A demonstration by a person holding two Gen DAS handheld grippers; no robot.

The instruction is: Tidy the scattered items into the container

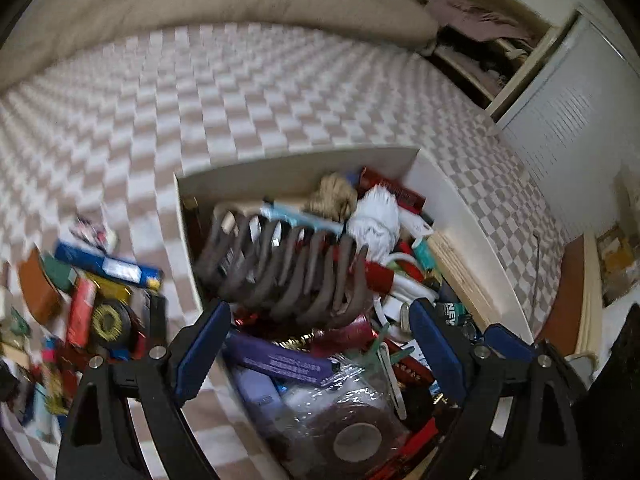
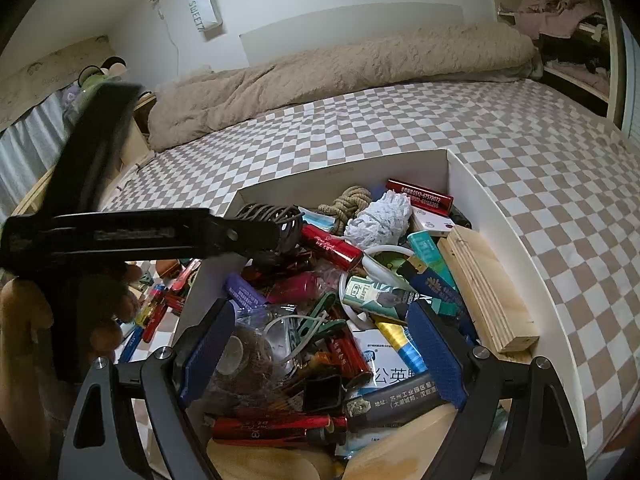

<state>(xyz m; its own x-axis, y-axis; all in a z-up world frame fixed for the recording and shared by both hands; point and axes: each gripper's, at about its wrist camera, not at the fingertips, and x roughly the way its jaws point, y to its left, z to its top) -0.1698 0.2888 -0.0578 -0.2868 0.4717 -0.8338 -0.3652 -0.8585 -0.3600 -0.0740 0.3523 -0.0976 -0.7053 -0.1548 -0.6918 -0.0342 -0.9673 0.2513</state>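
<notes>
A white box [image 2: 460, 172] sits on a checkered bedspread [image 2: 400, 128], packed with odds and ends. Among them are a grey hair claw [image 1: 288, 268] at the far left, a knot of rope [image 2: 348, 204], a white crumpled wad [image 2: 380, 216], a red tube [image 2: 332, 246] and a wooden block [image 2: 488, 288] along the right wall. The left gripper [image 1: 320, 344] hangs over the box with its jaws wide apart; the claw lies just past its blue pads [image 1: 204, 344], apparently free, though blur makes this hard to judge. The right gripper [image 2: 320, 344] hovers over the near end, jaws spread and holding nothing. More loose items [image 1: 92, 292] lie scattered on the bedspread left of the box.
</notes>
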